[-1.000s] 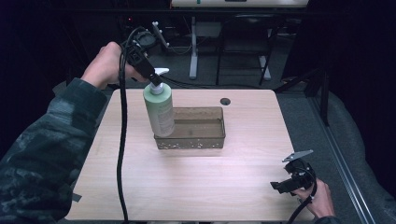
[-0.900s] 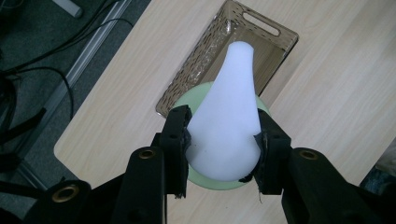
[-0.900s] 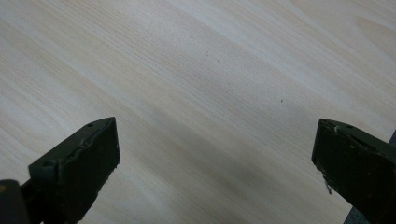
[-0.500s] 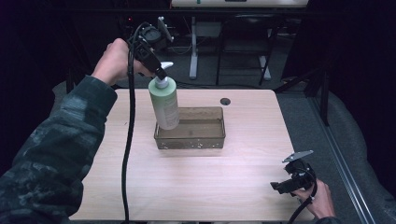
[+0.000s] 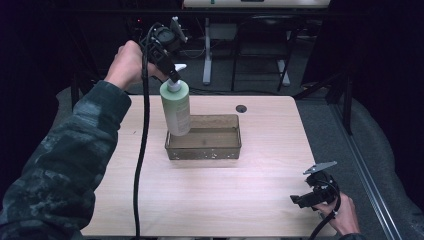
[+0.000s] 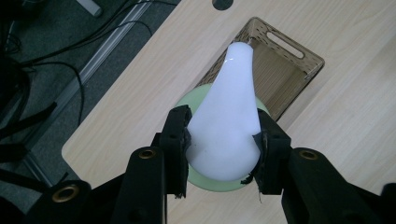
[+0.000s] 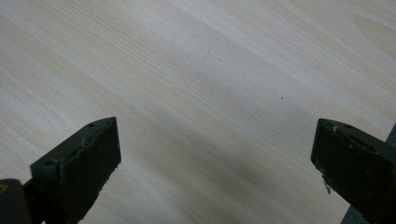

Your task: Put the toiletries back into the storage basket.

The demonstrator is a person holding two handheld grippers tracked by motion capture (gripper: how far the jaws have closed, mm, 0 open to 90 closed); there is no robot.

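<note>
The left gripper (image 5: pixel 172 75) is squeezing the white pump top (image 6: pixel 229 121) of the tall light green plastic bottle (image 5: pixel 176 107). It is holding the bottle up in the air, over the left end of the see-through brown plastic basket (image 5: pixel 220 150). The right gripper (image 5: pixel 312 196) is waiting far from the basket, near the wooden table's (image 5: pixel 210 200) front corner, with its jaws wide apart.

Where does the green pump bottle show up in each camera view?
High view: green pump bottle hangs upper left of centre, over the basket's left end.
Left gripper view: centre, its white pump head clamped in the left tongs.
Right gripper view: bare tabletop between open jaws.
Shared landmark: the basket.
</note>
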